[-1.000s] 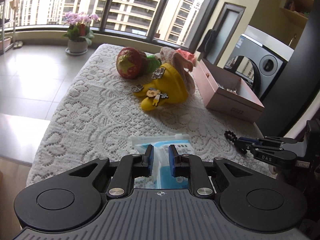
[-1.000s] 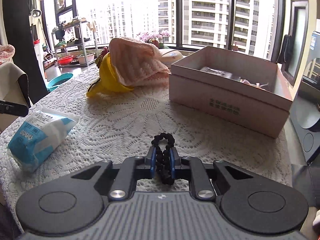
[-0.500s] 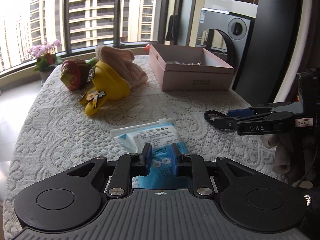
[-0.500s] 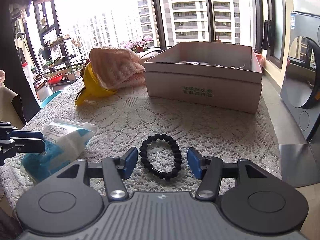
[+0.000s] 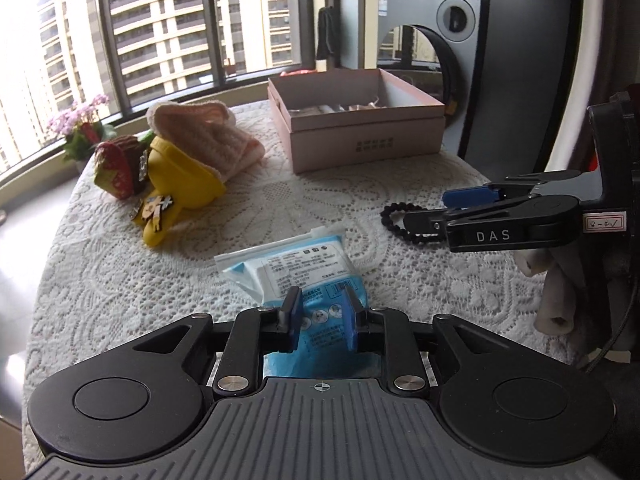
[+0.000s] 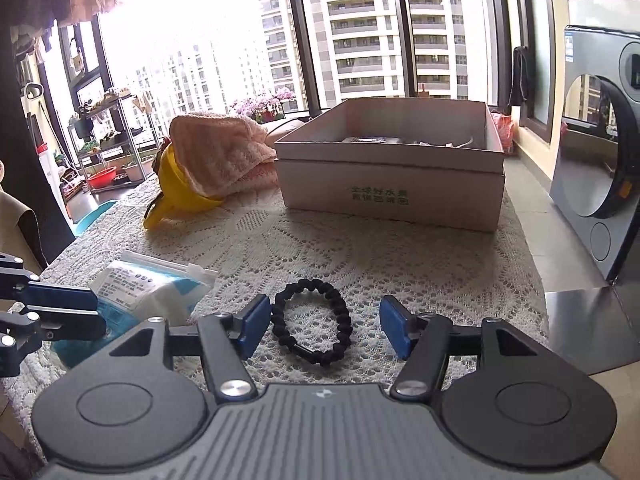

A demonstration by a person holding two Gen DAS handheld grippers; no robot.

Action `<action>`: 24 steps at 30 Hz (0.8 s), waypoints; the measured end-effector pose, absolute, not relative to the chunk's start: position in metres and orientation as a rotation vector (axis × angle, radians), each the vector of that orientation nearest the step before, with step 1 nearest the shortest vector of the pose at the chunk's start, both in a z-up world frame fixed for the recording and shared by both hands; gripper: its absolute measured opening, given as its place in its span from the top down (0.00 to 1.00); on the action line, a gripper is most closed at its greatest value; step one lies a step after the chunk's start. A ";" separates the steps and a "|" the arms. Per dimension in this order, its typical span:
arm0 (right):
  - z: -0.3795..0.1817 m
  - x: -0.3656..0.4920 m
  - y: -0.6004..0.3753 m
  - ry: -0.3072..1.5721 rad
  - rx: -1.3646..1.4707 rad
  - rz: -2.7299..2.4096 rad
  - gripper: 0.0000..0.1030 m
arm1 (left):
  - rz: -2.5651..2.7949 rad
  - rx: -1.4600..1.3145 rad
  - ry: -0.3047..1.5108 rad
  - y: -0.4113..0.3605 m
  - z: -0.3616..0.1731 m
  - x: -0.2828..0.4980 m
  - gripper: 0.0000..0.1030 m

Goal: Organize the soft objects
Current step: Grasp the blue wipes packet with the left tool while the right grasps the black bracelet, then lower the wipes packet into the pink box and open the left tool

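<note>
My left gripper (image 5: 319, 319) is partly open, its pads on either side of a blue and white soft packet (image 5: 296, 272) lying on the lace tablecloth; the packet also shows in the right wrist view (image 6: 140, 292). My right gripper (image 6: 326, 326) is open around a black bead bracelet (image 6: 312, 326) lying flat on the cloth; the bracelet also shows in the left wrist view (image 5: 400, 220). A pink knitted cloth (image 5: 200, 136), a yellow plush (image 5: 180, 184) and a red strawberry plush (image 5: 114, 168) lie together at the far left.
An open pink box (image 5: 360, 128) with small items inside stands at the far side; it also shows in the right wrist view (image 6: 392, 176). A washing machine (image 6: 600, 152) stands right of the table. A flower pot (image 5: 80, 128) sits by the window.
My right gripper opened and let the bracelet down on the cloth. My left gripper's jaws widened around the packet, and its view swung right toward the box.
</note>
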State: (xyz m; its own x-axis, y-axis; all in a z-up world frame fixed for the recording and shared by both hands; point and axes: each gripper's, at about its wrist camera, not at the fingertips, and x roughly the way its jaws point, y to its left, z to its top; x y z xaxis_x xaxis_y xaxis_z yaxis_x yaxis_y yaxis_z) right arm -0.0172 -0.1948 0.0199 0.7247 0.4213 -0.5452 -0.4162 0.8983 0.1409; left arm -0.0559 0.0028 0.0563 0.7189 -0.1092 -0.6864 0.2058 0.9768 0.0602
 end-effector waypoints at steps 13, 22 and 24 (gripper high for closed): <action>0.021 -0.020 -0.199 0.583 0.039 0.460 0.37 | -0.276 0.209 0.770 -0.033 0.048 -0.040 0.22; 0.020 -0.022 -0.200 0.572 0.049 0.463 0.34 | -0.243 0.189 0.704 -0.034 0.047 -0.043 0.17; 0.020 -0.021 -0.199 0.574 0.047 0.468 0.34 | -0.190 0.194 0.680 -0.030 0.050 -0.042 0.17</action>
